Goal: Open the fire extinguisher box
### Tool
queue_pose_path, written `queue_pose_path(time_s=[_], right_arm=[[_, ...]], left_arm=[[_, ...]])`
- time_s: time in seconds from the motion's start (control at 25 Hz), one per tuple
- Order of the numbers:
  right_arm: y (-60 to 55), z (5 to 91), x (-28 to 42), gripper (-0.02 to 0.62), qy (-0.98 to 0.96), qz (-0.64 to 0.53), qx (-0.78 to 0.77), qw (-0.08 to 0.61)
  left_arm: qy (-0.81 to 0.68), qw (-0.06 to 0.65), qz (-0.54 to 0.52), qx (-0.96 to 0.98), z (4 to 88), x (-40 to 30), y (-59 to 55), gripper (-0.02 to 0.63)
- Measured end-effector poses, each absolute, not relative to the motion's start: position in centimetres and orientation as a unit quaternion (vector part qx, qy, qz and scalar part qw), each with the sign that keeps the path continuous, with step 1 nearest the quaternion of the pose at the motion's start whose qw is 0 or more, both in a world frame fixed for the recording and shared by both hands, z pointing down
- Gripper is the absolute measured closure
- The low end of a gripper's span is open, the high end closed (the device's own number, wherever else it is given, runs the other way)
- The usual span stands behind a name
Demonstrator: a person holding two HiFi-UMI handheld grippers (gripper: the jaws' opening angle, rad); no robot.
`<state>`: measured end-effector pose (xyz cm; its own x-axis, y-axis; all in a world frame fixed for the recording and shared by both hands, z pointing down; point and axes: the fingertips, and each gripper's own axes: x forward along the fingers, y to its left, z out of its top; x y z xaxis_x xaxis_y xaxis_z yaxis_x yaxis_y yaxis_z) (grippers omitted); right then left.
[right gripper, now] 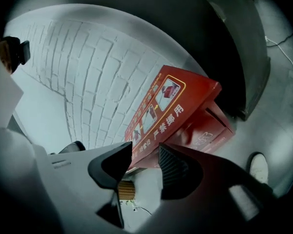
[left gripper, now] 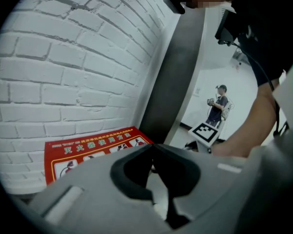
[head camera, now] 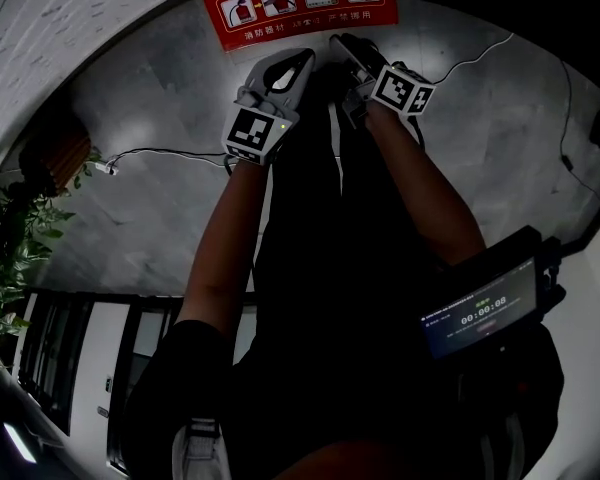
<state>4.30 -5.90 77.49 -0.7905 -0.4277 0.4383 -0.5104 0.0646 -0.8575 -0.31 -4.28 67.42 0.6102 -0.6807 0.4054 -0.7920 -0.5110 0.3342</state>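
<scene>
The red fire extinguisher box point(head camera: 300, 3) stands on the floor against a white brick wall, its lid printed with pictograms and white characters. In the head view both grippers reach toward its front edge. My left gripper point(head camera: 302, 63) sits just before the box with its jaws together and nothing in them; its own view shows the lid point(left gripper: 93, 147) beyond the tips. My right gripper point(head camera: 348, 48) is close to the box's right front. In the right gripper view its jaws point(right gripper: 145, 152) stand apart with only floor between them, and the box point(right gripper: 180, 111) lies just past the tips.
A white brick wall point(left gripper: 63, 57) backs the box, with a dark pillar point(left gripper: 173, 77) beside it. A cable point(head camera: 160, 153) runs over the grey floor, and a leafy plant point(head camera: 10, 258) stands at left. A distant person point(left gripper: 217, 106) stands down the corridor. A chest-mounted screen point(head camera: 480, 313) is at right.
</scene>
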Motion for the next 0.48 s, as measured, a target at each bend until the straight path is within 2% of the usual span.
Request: queue_pose_path(time_s=[0.28,0.48], right_arm=[[-6.6,80.0,4.5,0.401,-0.7,0.637,0.321,0.023],[-7.0,80.9,4.5,0.408,-0.696,0.641,0.322,0.03]], left_arm=[[-0.433,0.252,0.115,0.858,67.9,0.2,-4.1,0.606],[-0.438,0.247,0.111,0.857,67.3,0.3,-4.3,0.606]])
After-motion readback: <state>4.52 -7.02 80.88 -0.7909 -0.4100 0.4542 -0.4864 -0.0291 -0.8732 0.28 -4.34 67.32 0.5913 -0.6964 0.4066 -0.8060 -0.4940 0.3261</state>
